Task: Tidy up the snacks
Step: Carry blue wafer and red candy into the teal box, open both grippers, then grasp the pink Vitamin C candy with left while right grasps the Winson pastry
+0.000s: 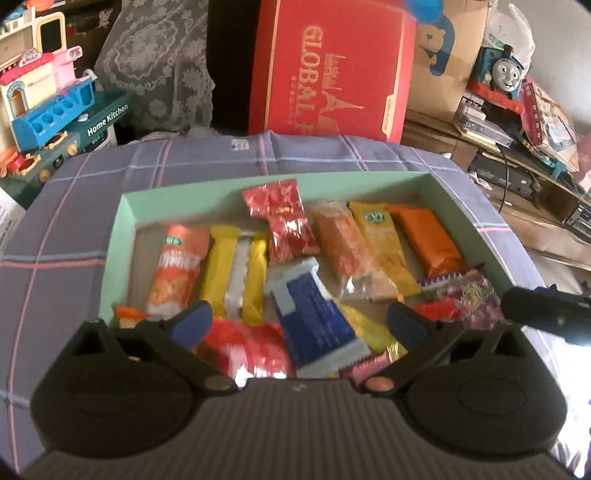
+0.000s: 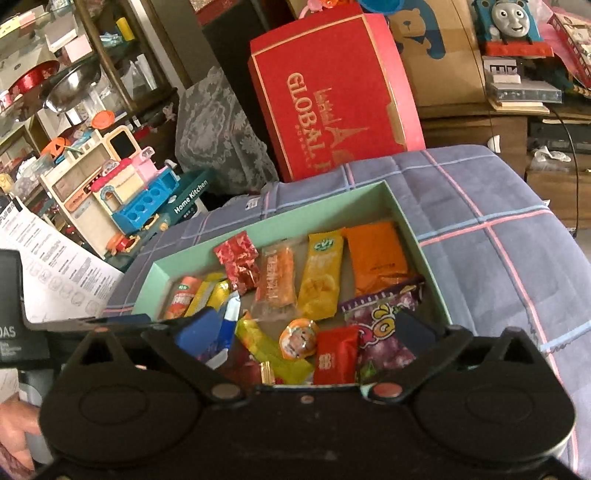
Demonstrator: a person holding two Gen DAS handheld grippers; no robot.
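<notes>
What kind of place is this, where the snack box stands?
Probably a cluttered living room or storage room in a home. A toy kitchen set, a toy train and stacked cardboard boxes surround the cloth-covered table.

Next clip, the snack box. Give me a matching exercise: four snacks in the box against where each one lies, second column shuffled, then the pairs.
Snacks:
1. Orange packet
2. Blue packet
3. Purple bag
4. Shiny red packet

Places:
A. Far edge, near the middle
B. Far right corner
C. Near right side, by the right claw
D. Near the middle, between the left claw fingers

Pairs: 1-B, 2-D, 3-C, 4-A
</notes>
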